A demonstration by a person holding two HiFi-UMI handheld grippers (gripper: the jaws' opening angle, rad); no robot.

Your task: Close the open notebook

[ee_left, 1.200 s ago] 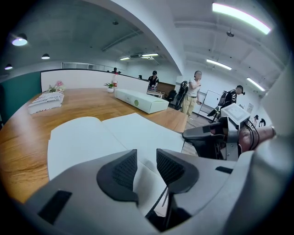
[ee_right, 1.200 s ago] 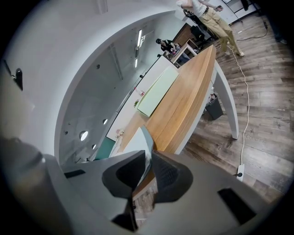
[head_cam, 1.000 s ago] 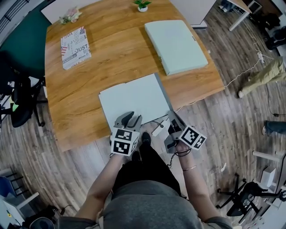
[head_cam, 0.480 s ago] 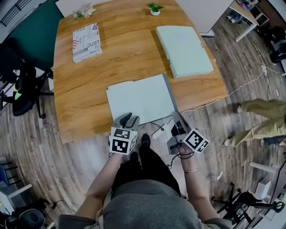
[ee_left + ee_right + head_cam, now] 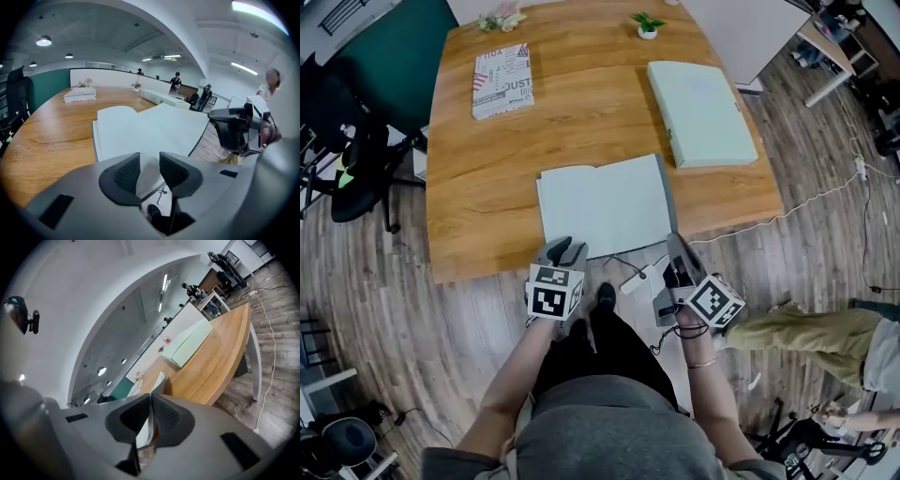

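Far ahead of the left tongs and off to their left, a printed book [image 5: 502, 81] lies flat near the far side of the wooden table [image 5: 478, 206]. The left tongs [image 5: 560, 247] are held at the table's near edge, with their tips pointing down toward the near left corner of the open notebook [image 5: 602, 204]. Their jaws stand well apart with nothing pinched, and the left gripper view shows only white page and floor through the gap. Whether the tips touch the paper I cannot tell. The notebook lies open on the table with blank pages up. It spans the space between the two tongs, and its near edge reaches the table's near edge. The right tongs [image 5: 674, 246] are at its near right corner. Their jaws have just been closing and now stand almost together, pinching the notebook's right-hand edge between the pads. The right gripper view shows cover and pages edge-on in that narrow gap. Ahead of the right tongs, well apart from the notebook, a closed pale green case [image 5: 701, 112] lies flat. Farther on, a small potted plant [image 5: 647, 24] stands by the far edge.
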